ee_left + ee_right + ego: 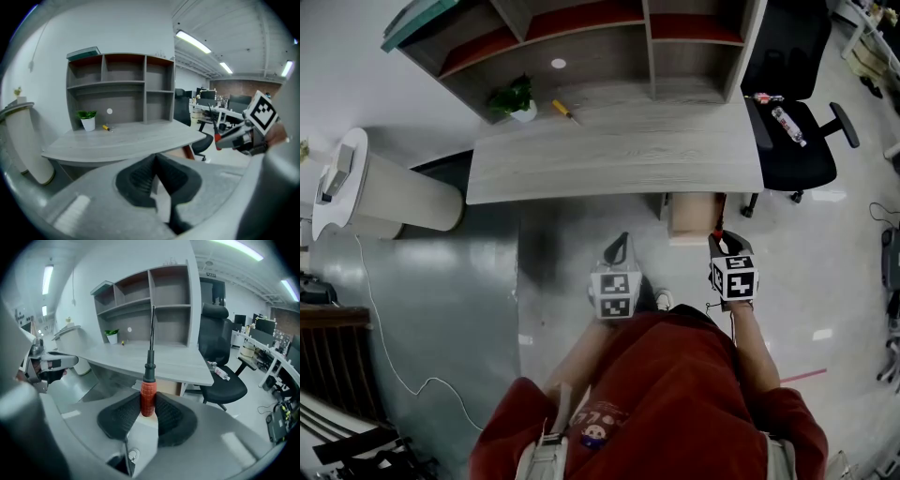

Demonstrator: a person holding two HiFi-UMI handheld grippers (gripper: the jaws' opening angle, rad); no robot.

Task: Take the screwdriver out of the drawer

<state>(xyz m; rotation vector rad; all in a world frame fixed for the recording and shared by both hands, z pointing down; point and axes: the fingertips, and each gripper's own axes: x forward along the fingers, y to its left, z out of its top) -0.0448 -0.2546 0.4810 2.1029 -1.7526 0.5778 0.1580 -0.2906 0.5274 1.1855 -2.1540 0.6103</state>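
Note:
In the right gripper view a screwdriver (147, 392) with a red handle and a long dark shaft stands between the pads of my right gripper (148, 404), which is shut on the handle; the shaft points up and away. The left gripper view shows my left gripper (155, 158) shut with nothing between its pads, and my right gripper (234, 138) off to the right with the red handle (217, 139). From the head view, both grippers hang in front of the desk: left gripper (619, 251), right gripper (721, 246), just before the pale wooden drawer (692, 217).
A grey desk (619, 155) with a shelf unit holds a small potted plant (517, 99) and a yellow-handled tool (563, 109). A black office chair (792, 122) with a bottle on its seat stands to the right. A white round bin (389, 192) stands to the left.

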